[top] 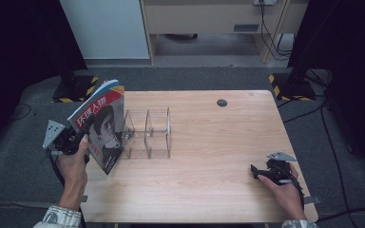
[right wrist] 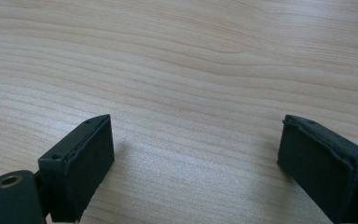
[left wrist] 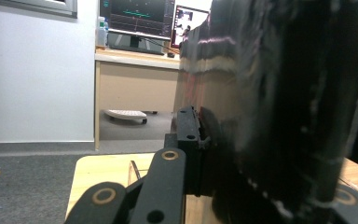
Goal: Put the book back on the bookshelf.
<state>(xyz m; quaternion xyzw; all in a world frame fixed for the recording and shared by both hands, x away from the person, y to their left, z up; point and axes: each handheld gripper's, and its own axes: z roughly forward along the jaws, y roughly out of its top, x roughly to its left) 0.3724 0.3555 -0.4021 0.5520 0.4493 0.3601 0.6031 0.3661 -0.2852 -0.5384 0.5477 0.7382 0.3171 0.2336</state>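
My left gripper [top: 78, 137] is clamped on a magazine [top: 102, 124], which I hold raised and tilted at the left edge of the wooden table [top: 209, 156], its cover with a portrait and red title band facing the table's middle. In the left gripper view the magazine [left wrist: 279, 107] stands as a dark, blurred slab pressed against the inner face of one black jaw; the other jaw is hidden behind the pages. The magazine's lower corner hangs just beside the near left end of a clear acrylic divider rack [top: 148, 133]; I cannot tell whether they touch. The rack stands upright on the left half of the table, its partitions forming open slots, with bare wood in front of it and behind it. To its right the tabletop is open across to the far edge, where a small dark round grommet [top: 222, 102] sits. My right gripper [top: 260, 173] rests low near the table's near right corner, well apart from the rack. In the right gripper view its jaws stand wide apart over bare wood grain [right wrist: 191, 93], holding nothing.
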